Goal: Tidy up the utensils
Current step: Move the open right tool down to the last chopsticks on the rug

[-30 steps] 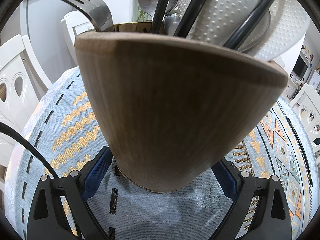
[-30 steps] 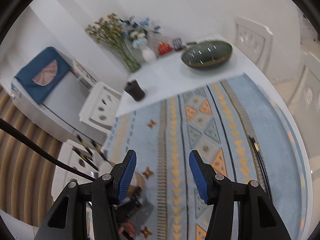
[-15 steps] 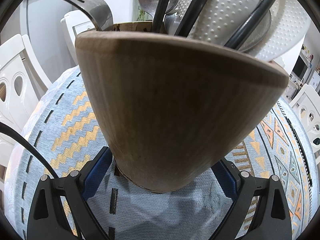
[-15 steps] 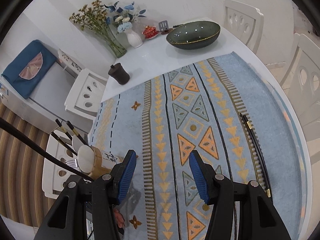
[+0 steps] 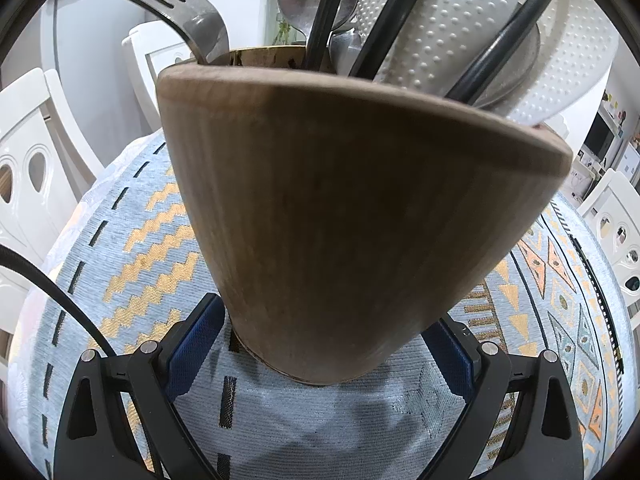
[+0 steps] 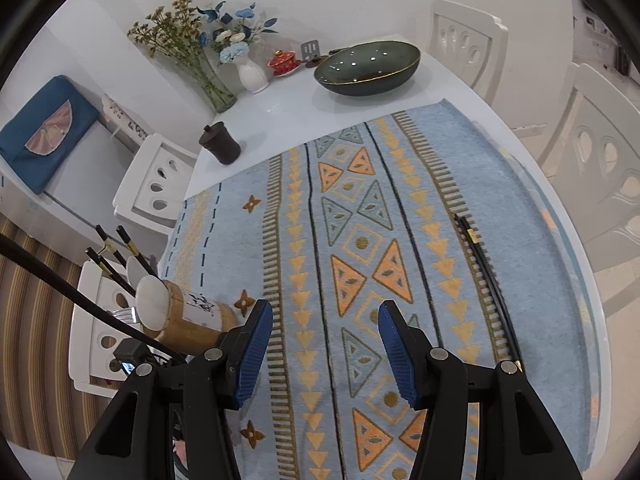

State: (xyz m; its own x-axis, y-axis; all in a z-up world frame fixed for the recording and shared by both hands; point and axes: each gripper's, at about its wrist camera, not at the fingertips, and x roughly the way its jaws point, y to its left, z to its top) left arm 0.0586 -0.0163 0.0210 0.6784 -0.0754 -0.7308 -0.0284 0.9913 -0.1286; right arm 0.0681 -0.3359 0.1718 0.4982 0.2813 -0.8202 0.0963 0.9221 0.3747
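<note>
Wooden holder (image 5: 352, 216), bristling with a fork (image 5: 176, 12) and spoons, is sitting clamped in the left gripper (image 5: 324, 344). Right gripper (image 6: 326, 344), fingers apart and empty, is dipping lower over the cloth (image 6: 360, 200), probably heading for the chopsticks (image 6: 486, 272) lying at its right edge.

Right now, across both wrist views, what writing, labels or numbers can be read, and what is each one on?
Dark brush-style characters on the white label of the wooden utensil holder: too small and tilted to read.
Sticky notes and packages at the far right behind the holder, left wrist view: too blurred to read.
Patterned table runner: shapes only, no text.
Nothing else bears readable writing.
</note>
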